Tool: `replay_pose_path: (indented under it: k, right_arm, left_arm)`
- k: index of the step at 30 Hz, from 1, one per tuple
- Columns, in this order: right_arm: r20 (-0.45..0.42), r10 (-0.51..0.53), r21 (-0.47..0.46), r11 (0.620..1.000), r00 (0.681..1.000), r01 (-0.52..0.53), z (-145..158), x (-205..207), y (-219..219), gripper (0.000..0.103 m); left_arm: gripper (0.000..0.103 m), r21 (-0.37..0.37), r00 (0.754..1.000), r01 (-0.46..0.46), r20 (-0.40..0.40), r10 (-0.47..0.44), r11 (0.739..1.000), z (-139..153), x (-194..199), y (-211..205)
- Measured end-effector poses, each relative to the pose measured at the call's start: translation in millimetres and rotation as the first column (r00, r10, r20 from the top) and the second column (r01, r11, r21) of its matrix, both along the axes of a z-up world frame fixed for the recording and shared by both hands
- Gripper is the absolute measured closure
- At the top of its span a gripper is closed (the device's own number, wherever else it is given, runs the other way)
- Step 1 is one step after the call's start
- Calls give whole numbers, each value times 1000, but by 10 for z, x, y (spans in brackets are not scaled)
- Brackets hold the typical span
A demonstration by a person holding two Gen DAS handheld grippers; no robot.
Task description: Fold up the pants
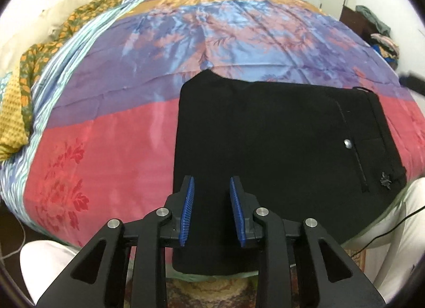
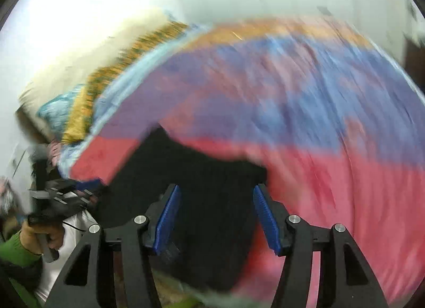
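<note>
Folded pants [image 1: 265, 148] at bedspread [image 1: 106, 135] near edge

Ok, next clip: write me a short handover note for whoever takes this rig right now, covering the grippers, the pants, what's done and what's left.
Left gripper: open, empty, above the near part of the pants.
Right gripper: open, empty; its view is motion-blurred.
Pants: black, lying flat as a compact rectangle on the bedspread at the bed's near edge, waistband and a pocket button at the right, a near portion hanging over the edge.
Done: looks folded at least once; neither gripper holds cloth.
Left: probably one more fold, or just tidying the overhang. Check first.
</note>
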State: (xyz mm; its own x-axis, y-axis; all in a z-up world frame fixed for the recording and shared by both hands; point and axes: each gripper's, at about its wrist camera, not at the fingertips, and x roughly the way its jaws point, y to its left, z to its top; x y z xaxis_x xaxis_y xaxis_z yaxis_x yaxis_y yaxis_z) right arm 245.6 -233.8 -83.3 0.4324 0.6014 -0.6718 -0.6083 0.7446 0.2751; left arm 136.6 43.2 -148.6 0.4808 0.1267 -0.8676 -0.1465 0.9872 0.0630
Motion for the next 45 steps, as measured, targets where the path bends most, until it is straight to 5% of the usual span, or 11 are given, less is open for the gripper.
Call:
replay_pose_path:
  k: [3, 6, 8, 12, 20, 25, 30, 45]
  right_arm:
    - [-6, 53, -2, 999, 999, -53, -181, 149, 240, 44]
    - [-139, -8, -152, 988, 990, -14, -793, 398, 373, 51]
    - [-141, -32, -199, 980, 990, 3, -944, 444, 376, 56]
    - [-99, -57, -163, 986, 993, 41, -646, 309, 359, 56]
    - [2, 67, -147, 987, 998, -66, -179, -468, 396, 56]
    - [10, 104, -217, 971, 994, -100, -353, -947, 415, 56]
    - [-113, 46, -239, 968, 993, -72, -775, -990, 389, 56]
    - [-139, 15, -224, 974, 990, -47, -921, -989, 408, 56]
  left_arm:
    - [75, 21, 999, -3, -33, 3, 1000, -74, 16, -18]
    - [72, 28, 999, 4, -41, -3, 1000, -93, 11, -35]
    - [72, 37, 999, 9, -39, -8, 999, -66, 7, -61]
    - [72, 36, 999, 9, -40, -8, 999, -52, 20, -67]
    - [72, 39, 999, 16, -48, -14, 999, -66, 15, -128]
    - [72, 47, 999, 21, -46, -19, 999, -75, 2, -160]
    - [72, 50, 999, 28, -47, -25, 998, -84, -19, -173]
    - [72, 47, 998, 28, -49, -25, 999, -107, -42, -175]
